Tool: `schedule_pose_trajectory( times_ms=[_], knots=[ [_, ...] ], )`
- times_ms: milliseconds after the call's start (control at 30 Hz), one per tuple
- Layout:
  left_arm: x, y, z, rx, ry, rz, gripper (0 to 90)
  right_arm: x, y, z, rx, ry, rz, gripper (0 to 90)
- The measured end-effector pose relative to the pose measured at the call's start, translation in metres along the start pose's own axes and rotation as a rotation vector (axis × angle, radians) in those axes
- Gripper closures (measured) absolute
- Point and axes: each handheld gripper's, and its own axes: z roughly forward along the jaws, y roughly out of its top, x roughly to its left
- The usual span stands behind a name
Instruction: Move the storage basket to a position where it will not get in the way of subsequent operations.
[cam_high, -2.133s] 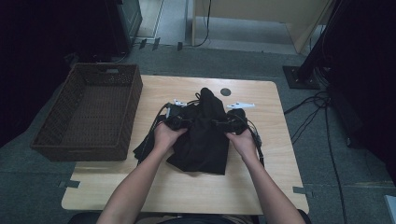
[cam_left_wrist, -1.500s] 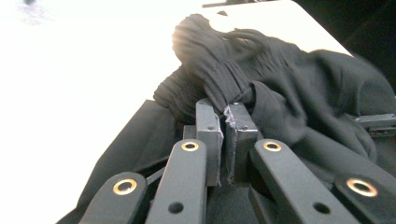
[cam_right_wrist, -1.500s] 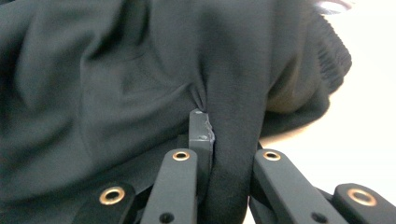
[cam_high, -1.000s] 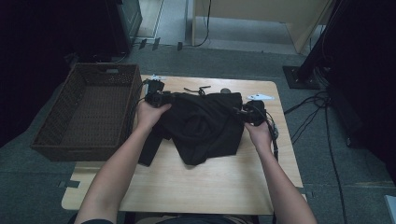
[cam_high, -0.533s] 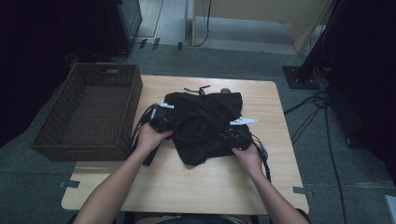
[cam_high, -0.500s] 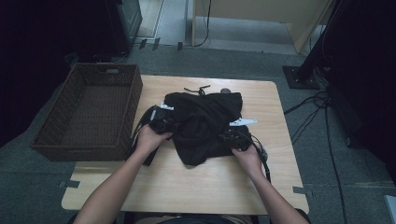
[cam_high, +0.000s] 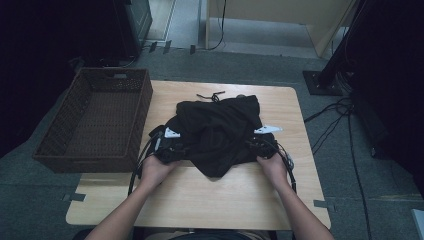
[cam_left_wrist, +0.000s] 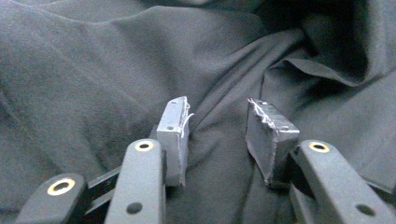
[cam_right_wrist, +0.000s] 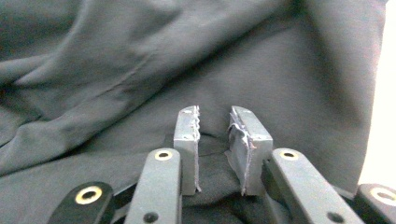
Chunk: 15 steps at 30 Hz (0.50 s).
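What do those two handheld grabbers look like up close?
Each has black jaw arms with brass-ringed rivets and grey, rough-edged pads. The left gripper and right gripper carry a pale three-cornered plate and trail black cables. The forearms are bare.

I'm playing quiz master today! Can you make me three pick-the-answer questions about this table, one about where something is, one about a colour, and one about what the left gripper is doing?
1. Where is the wicker basket?
A. left of the garment
B. on top of the garment
C. right of the garment

2. What colour is the garment?
A. white
B. black
C. red

3. How do the left gripper's jaws stand?
A. apart over cloth
C. holding a cup
B. squeezed flat together

Answers: 1 A, it sits at the table's left edge. 2 B, the cloth is dark all over. 3 A, a gap shows between the pads.
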Motion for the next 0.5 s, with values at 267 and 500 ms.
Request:
schedule_pose_trajectory(
  times_ms=[267, 500],
  knots=[
    [-0.008, 0.021, -0.011, -0.074, -0.069, -0.007, 47.6, 0.001, 0.012, -0.010, -0.018, 0.046, 0.080, 69.2],
    [-0.037, 0.043, -0.004, -0.097, -0.155, 0.051, 36.3, 0.022, 0.013, -0.025, -0.061, 0.080, 0.044, 59.1]
  ],
)
